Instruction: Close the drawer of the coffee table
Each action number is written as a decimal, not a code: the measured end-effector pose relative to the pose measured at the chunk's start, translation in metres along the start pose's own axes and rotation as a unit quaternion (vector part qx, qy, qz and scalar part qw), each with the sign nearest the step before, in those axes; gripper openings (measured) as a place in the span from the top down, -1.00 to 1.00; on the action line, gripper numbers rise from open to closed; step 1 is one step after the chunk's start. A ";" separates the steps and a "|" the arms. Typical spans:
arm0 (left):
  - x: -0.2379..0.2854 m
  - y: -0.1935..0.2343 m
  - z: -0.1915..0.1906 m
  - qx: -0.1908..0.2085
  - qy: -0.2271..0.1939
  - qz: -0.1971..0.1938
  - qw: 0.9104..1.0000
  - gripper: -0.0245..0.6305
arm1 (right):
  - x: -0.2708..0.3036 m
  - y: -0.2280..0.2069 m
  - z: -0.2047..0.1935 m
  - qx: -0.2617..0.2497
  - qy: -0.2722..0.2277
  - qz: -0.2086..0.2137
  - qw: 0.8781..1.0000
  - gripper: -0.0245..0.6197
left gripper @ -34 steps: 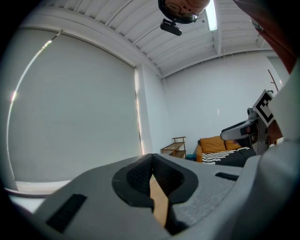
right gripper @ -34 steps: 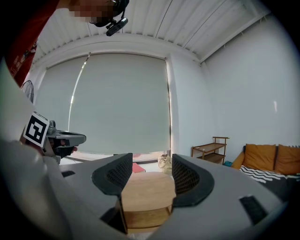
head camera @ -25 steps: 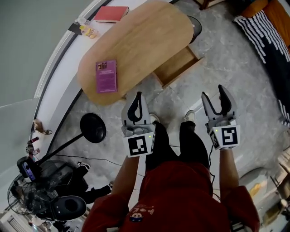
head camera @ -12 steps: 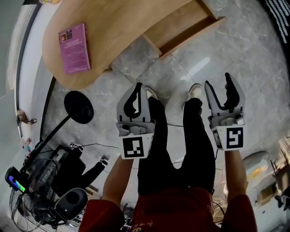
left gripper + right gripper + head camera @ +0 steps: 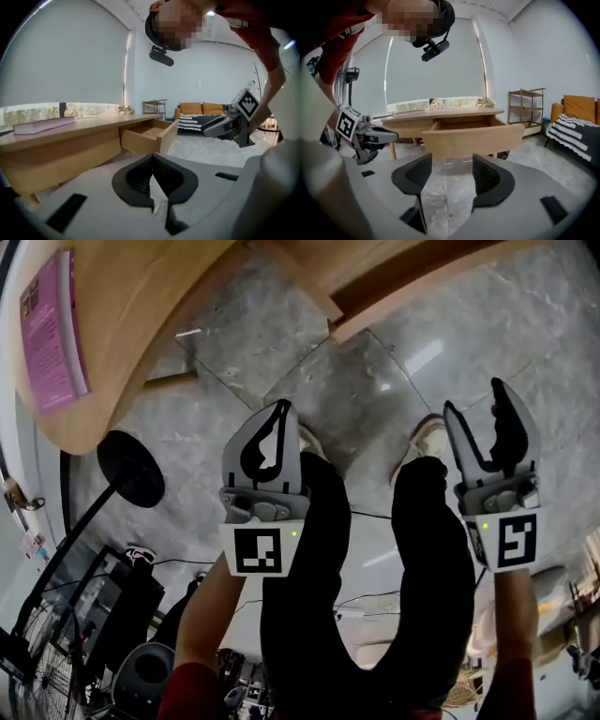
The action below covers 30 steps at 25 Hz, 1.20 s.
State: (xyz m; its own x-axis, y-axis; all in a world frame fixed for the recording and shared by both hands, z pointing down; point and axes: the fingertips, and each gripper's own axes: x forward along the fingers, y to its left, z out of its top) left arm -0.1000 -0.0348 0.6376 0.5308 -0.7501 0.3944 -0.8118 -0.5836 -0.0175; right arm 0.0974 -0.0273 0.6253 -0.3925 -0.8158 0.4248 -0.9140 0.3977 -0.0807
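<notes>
Gleaming grey floor point(image 5: 356, 390) (drawer point(image 5: 473, 138) open)

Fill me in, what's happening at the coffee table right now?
A person faces the wooden coffee table, whose drawer is pulled out. The left hand-held gripper has its jaws together and holds nothing. The right hand-held gripper has its jaws apart with nothing between them. Neither touches the drawer, so closing it is not yet done. A purple book lies on the tabletop.
</notes>
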 end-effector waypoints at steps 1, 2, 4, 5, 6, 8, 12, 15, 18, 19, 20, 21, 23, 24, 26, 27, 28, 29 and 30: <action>0.009 0.001 -0.015 0.004 -0.006 -0.002 1.000 0.90 | 0.008 -0.003 -0.016 -0.006 0.004 0.000 1.000 0.14; 0.020 0.004 -0.029 0.006 -0.015 0.001 1.000 0.90 | 0.018 -0.008 -0.032 -0.011 0.005 0.001 1.000 0.14; 0.043 0.012 -0.052 0.013 -0.035 0.014 0.999 0.90 | 0.039 -0.018 -0.056 -0.020 -0.005 0.007 1.000 0.14; 0.055 0.016 -0.063 0.021 -0.046 0.021 0.999 0.90 | 0.050 -0.024 -0.065 -0.025 -0.016 0.010 1.000 0.14; 0.065 0.018 -0.071 0.028 -0.058 0.024 0.998 0.90 | 0.061 -0.028 -0.073 -0.030 -0.027 0.013 0.999 0.14; 0.082 0.020 -0.079 0.036 -0.085 0.025 0.995 0.90 | 0.078 -0.034 -0.085 -0.039 -0.048 0.019 0.998 0.13; 0.110 0.029 -0.086 0.036 -0.107 0.044 0.993 0.90 | 0.099 -0.038 -0.087 -0.070 -0.089 0.026 0.993 0.13; 0.125 0.041 -0.095 0.028 -0.084 0.073 0.993 0.90 | 0.111 -0.039 -0.089 -0.084 -0.092 0.028 0.992 0.13; 0.130 0.050 -0.092 0.015 -0.100 0.085 0.991 0.90 | 0.117 -0.046 -0.083 -0.056 -0.120 0.031 0.991 0.13; 0.131 0.052 -0.089 0.011 -0.111 0.088 0.990 0.90 | 0.118 -0.048 -0.080 -0.038 -0.131 0.030 0.990 0.13; 0.131 0.053 -0.086 0.006 -0.122 0.089 0.988 0.90 | 0.119 -0.051 -0.078 -0.022 -0.139 0.025 0.990 0.13; 0.131 0.053 -0.083 0.004 -0.133 0.091 0.987 0.90 | 0.119 -0.055 -0.077 -0.009 -0.145 0.018 0.989 0.13; 0.130 0.050 -0.082 0.004 -0.147 0.091 0.985 0.90 | 0.119 -0.059 -0.075 0.016 -0.150 0.010 0.988 0.13; 0.130 0.047 -0.082 0.006 -0.148 0.088 0.985 0.90 | 0.120 -0.060 -0.075 0.022 -0.149 0.010 0.989 0.13; 0.132 0.043 -0.084 0.021 -0.146 0.079 0.986 0.90 | 0.121 -0.062 -0.077 0.017 -0.144 0.009 0.989 0.13; 0.133 0.042 -0.084 0.029 -0.145 0.080 0.986 0.90 | 0.122 -0.062 -0.077 0.015 -0.145 0.009 0.989 0.13; 0.134 0.042 -0.083 0.034 -0.145 0.082 0.985 0.90 | 0.124 -0.061 -0.077 0.010 -0.145 0.010 0.989 0.13; 0.135 0.043 -0.082 0.036 -0.148 0.085 0.985 0.90 | 0.125 -0.061 -0.079 0.002 -0.143 0.011 0.990 0.12; 0.135 0.043 -0.082 0.036 -0.152 0.086 0.984 0.90 | 0.126 -0.060 -0.081 -0.008 -0.140 0.011 0.990 0.12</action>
State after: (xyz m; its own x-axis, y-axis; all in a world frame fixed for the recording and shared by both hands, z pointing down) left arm -0.0828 -0.1353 0.7650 0.4441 -0.8917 0.0872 -0.8826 -0.4521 -0.1289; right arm 0.1114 -0.1197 0.7571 -0.4280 -0.8903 0.1554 -0.9038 0.4217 -0.0728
